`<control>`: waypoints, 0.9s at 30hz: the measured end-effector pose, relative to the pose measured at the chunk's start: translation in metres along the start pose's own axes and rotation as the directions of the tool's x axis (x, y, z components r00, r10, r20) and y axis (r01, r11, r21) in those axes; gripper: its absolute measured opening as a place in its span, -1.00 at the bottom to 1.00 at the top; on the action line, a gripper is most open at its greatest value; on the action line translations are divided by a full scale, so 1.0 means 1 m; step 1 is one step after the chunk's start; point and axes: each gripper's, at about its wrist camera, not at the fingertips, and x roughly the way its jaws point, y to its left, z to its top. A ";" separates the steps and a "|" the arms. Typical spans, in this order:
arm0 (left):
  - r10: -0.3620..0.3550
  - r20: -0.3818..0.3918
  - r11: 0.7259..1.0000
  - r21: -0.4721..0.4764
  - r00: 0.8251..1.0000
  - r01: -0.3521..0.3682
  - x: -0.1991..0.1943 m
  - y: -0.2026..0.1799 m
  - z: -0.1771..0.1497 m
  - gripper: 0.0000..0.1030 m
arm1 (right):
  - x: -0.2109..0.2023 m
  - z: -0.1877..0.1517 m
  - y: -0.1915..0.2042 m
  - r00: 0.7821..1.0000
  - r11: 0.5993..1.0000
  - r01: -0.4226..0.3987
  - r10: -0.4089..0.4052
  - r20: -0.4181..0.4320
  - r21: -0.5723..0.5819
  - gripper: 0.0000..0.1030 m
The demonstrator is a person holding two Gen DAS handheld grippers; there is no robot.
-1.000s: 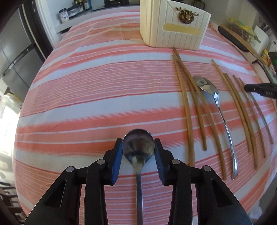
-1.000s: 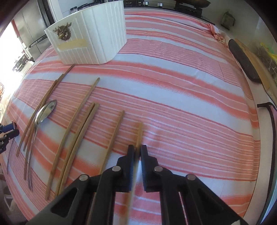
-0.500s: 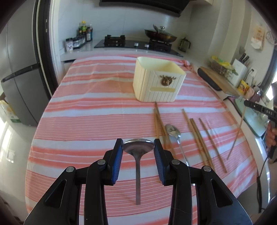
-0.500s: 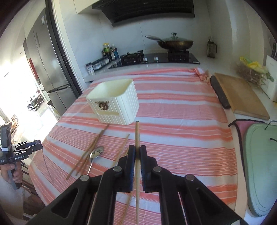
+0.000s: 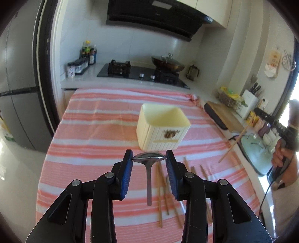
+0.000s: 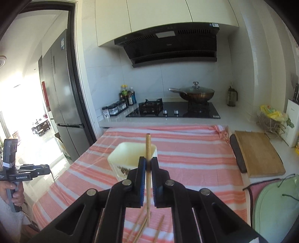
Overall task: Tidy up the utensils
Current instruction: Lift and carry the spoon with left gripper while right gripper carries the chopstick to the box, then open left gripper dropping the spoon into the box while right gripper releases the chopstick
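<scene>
Kitchen counter and stove point(image 5: 142, 72) now fill the background; both my grippers have risen off the striped tablecloth point(image 5: 93, 130). My left gripper point(image 5: 149, 160) clamps a spoon point(image 5: 149, 158); my right gripper point(image 6: 148, 165) clamps one chopstick point(image 6: 148, 147). Cream holder point(image 5: 161, 129), mid-table, looks empty. Other chopsticks point(image 5: 160, 185) lie near the table's front edge.

Kitchen, white tiled wall point(image 6: 115, 78). Black range hood point(image 6: 172, 44) at 12 o'clock under cream cabinets point(image 6: 158, 13). Gas hob point(image 6: 173, 110) with lidded wok point(image 6: 194, 93) on white counter point(image 6: 239, 115). Steel fridge point(image 6: 61, 93) at 9 o'clock, bright daylight beyond. Cutting board point(image 6: 259, 153) at 3 o'clock. Striped pink tablecloth point(image 5: 97, 134) in centre.
</scene>
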 end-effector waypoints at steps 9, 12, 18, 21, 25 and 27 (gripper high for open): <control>0.013 0.225 1.000 0.003 0.974 -0.014 0.036 -0.031 0.125 -0.31 | 0.056 0.090 0.020 0.977 1.000 -0.011 0.017 0.211 -0.027 -0.88; 0.023 0.197 1.000 -0.002 0.980 -0.023 0.080 -0.037 0.139 -0.31 | 0.093 0.091 0.023 0.980 0.999 0.001 0.005 0.198 -0.033 -0.88; 0.031 -0.108 0.999 -0.026 0.994 -0.034 0.187 -0.027 0.129 -0.31 | 0.186 0.065 0.006 0.995 0.998 -0.021 0.027 -0.098 0.058 -0.88; 0.043 -0.223 0.998 -0.024 0.974 -0.050 0.227 -0.020 0.114 -0.31 | 0.226 0.045 -0.001 0.971 0.997 -0.015 0.032 -0.238 0.072 -0.88; 0.071 -0.281 0.996 -0.023 0.957 -0.081 0.256 -0.013 0.091 -0.31 | 0.260 0.022 -0.009 0.943 0.996 0.016 0.015 -0.334 0.092 -0.88; 0.083 -0.281 0.996 -0.009 0.956 -0.089 0.263 -0.013 0.084 -0.30 | 0.265 0.019 -0.011 0.947 0.995 0.042 -0.013 -0.322 0.085 -0.87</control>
